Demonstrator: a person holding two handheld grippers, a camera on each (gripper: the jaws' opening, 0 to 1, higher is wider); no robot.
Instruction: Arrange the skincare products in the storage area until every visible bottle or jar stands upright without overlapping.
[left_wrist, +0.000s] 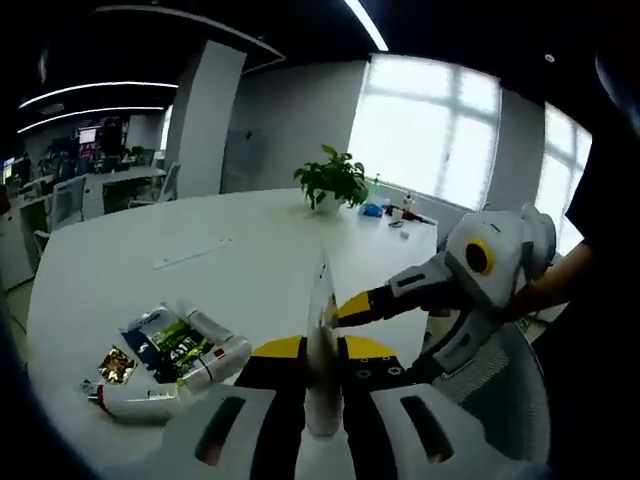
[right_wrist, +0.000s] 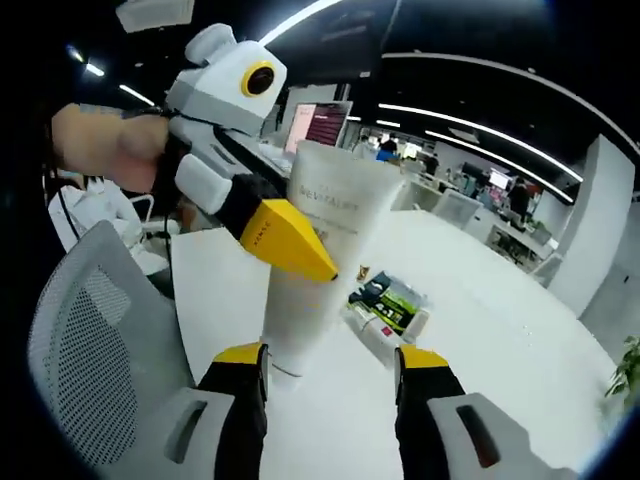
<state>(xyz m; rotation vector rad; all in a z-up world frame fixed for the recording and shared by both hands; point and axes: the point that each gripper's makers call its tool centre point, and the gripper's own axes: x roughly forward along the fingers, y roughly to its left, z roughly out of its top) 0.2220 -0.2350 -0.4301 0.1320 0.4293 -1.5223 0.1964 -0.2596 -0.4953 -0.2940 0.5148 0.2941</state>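
Tube risk: pinched edge-on by the closed left gripper above the desk, right gripper open around it — release could topple it.

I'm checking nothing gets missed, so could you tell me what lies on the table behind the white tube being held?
Behind the white tube, a small pile of skincare tubes and sachets lies flat on the white table. Its near edge is hidden by the tube.
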